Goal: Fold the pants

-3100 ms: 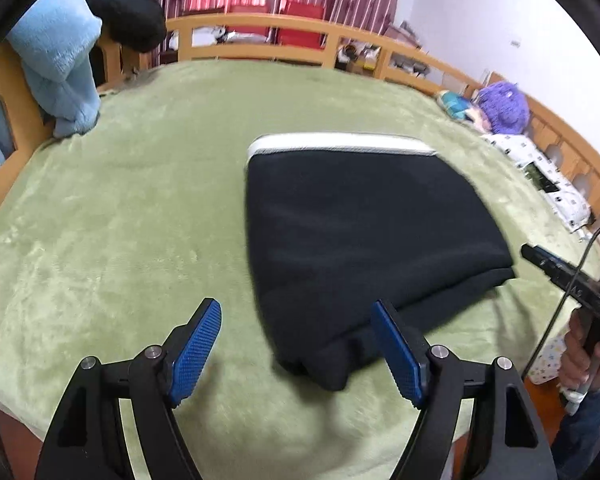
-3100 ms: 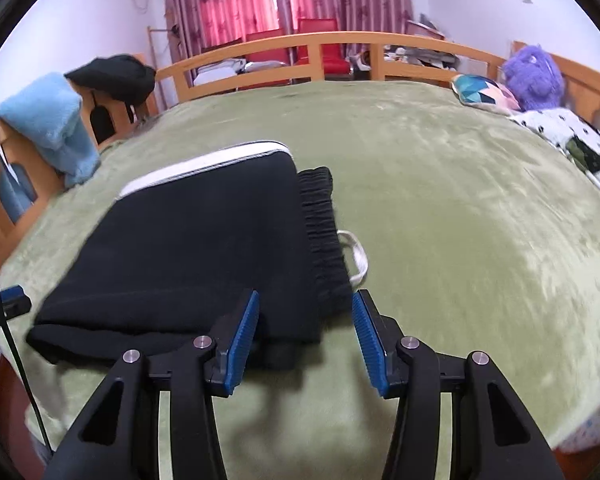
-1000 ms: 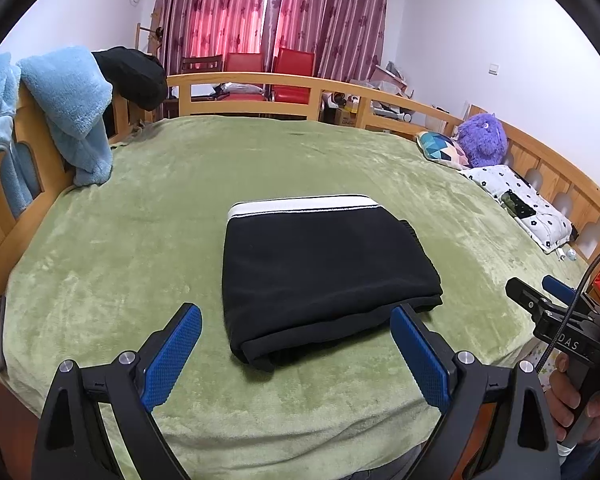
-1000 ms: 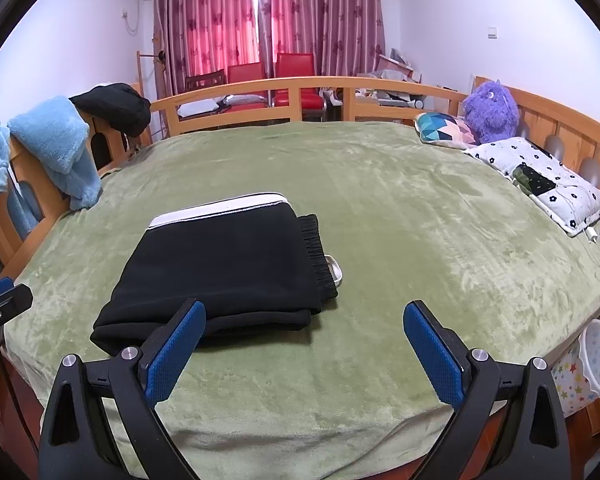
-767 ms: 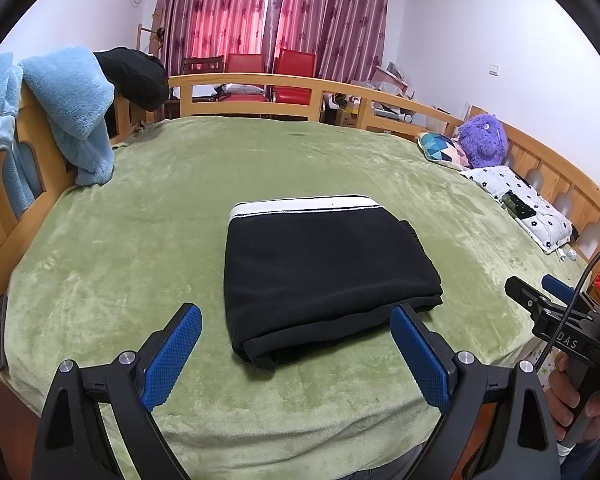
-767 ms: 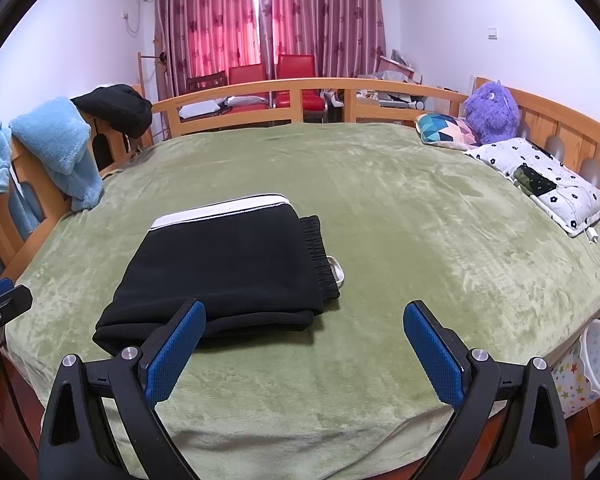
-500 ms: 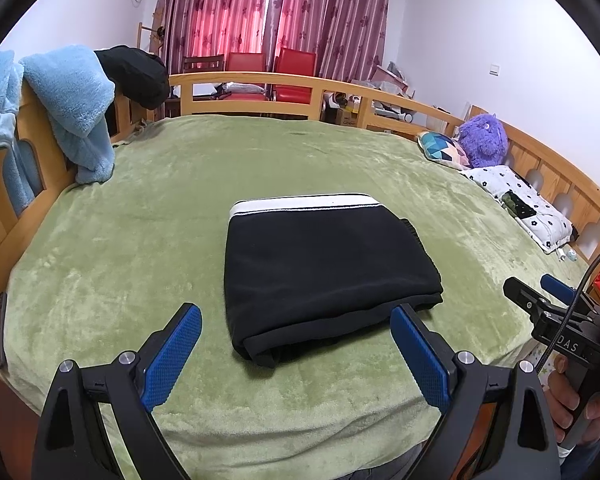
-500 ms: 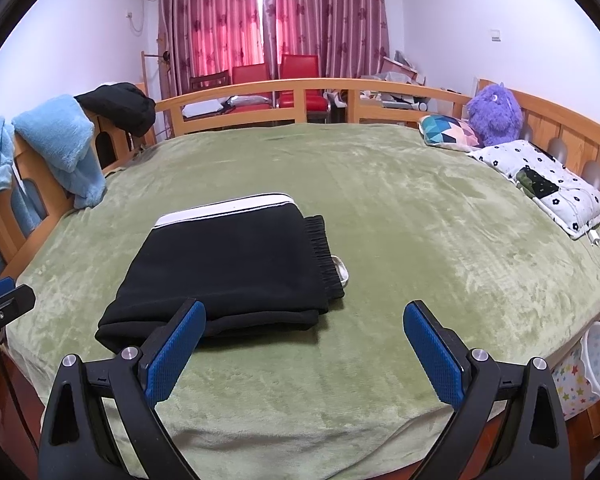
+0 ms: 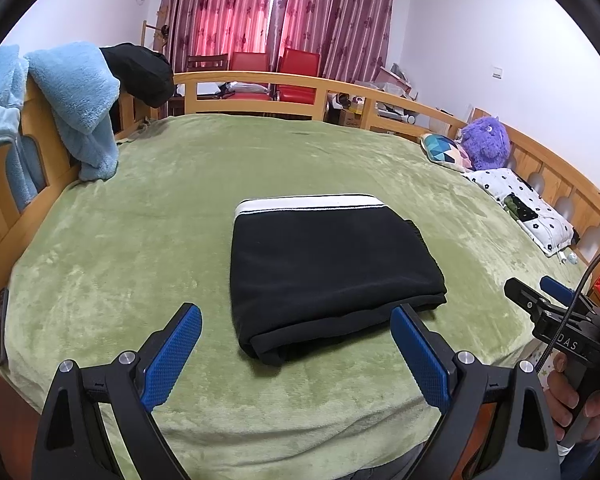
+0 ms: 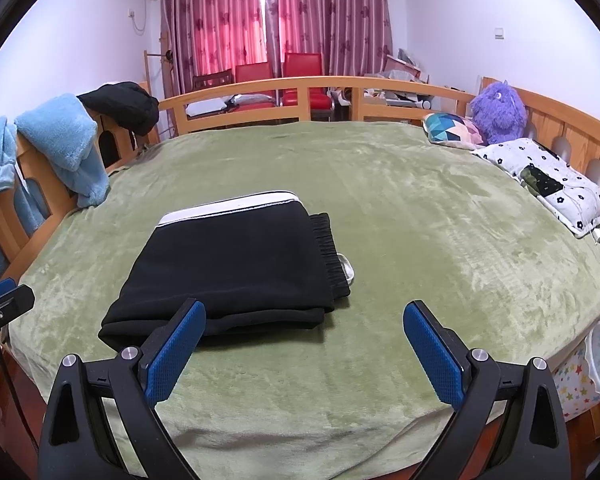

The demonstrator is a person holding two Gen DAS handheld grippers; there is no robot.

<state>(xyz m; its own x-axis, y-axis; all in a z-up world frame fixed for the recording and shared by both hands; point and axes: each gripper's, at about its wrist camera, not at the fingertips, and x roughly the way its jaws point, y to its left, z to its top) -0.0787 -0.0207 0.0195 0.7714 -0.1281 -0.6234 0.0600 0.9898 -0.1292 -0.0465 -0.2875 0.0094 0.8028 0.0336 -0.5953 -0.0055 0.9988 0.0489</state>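
From the left wrist camera, the left gripper [image 9: 296,356] hangs released and empty, now pulled well back from the pants [image 9: 328,264] it was crowding seconds ago; they lie as a neat black bundle mid-bed on the green blanket [image 9: 140,248]. Over to the right wrist camera: the right gripper [image 10: 304,356] has spread wide and backed off too, nothing held. Both claws clear, so the fold looks finished.

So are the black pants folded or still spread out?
Folded: the black pants lie as a compact stacked rectangle on the green blanket, both grippers open and clear.
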